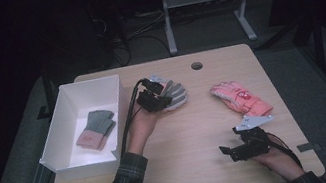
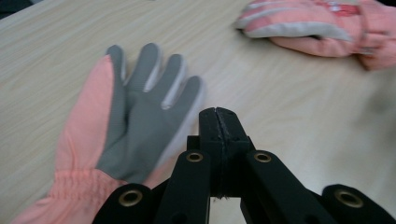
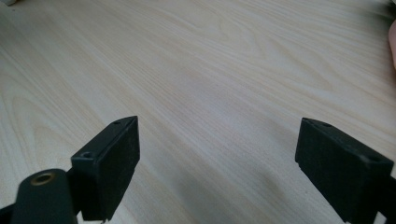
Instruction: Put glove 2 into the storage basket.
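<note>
A grey-palmed pink glove (image 1: 175, 94) lies palm up on the wooden table (image 1: 189, 168), fingers pointing away (image 2: 140, 107). My left gripper (image 1: 168, 102) hovers right at its near edge, and its black jaws meet with nothing between them (image 2: 218, 114). Whether the tips touch the glove I cannot tell. A second pink glove (image 1: 240, 98) lies further right (image 2: 317, 28). My right gripper (image 1: 227, 153) rests low over bare wood near the front right, jaws wide apart and empty (image 3: 219, 163).
A white open box (image 1: 55, 125) stands at the table's left side and holds another grey and pink glove (image 1: 96, 129). A round cable hole (image 1: 196, 65) sits near the far edge. Desk legs and cables lie on the floor beyond.
</note>
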{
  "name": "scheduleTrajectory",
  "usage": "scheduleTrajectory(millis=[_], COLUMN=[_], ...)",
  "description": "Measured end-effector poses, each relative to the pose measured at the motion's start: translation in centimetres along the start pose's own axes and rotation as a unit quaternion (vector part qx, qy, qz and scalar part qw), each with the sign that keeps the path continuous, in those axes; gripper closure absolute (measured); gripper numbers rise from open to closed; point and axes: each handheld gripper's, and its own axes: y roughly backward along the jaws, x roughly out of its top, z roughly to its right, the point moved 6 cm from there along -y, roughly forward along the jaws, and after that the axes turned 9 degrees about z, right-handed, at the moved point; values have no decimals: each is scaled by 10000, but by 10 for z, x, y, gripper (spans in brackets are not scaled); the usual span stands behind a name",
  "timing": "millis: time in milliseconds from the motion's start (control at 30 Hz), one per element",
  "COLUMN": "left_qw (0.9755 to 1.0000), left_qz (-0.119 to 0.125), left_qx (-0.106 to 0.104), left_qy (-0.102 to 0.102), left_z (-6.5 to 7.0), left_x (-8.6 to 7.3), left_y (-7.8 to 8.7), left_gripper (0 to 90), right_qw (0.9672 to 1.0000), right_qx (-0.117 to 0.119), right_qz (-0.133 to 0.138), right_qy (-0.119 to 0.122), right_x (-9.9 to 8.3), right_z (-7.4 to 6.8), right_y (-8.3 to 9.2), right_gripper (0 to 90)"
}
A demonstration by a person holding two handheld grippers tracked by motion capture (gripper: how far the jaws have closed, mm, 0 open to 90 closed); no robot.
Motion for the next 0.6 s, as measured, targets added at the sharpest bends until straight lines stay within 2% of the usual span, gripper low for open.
scheduleTrajectory(millis=[33, 67, 100, 200, 267, 600], left_qw=[9998, 9998, 9993, 9988, 9978, 9949], left_qz=[-26, -26, -84, -145, -176, -311], left_qx=[188, 188, 352, 465, 624, 881], left_qy=[46, 46, 50, 15, 139, 376], left_z=[-9, -9, -17, -25, -34, -56], left_x=[-3, -3, -5, -8, -11, -23], left_y=[-9, -9, -16, -22, -30, -47], left_gripper=[898, 898, 898, 898, 899, 899], right_qw=[10000, 10000, 10000, 10000, 10000, 10000], right_qx=[10, 10, 10, 13, 17, 34], right_qz=[12, 12, 15, 16, 11, 14], right_qy=[20, 20, 26, 13, 1, 33], right_x=[0, 0, 0, 0, 0, 0], right_z=[1, 1, 1, 1, 0, 1], right_y=[0, 0, 0, 0, 0, 0], right_gripper=[137, 137, 137, 136, 136, 136])
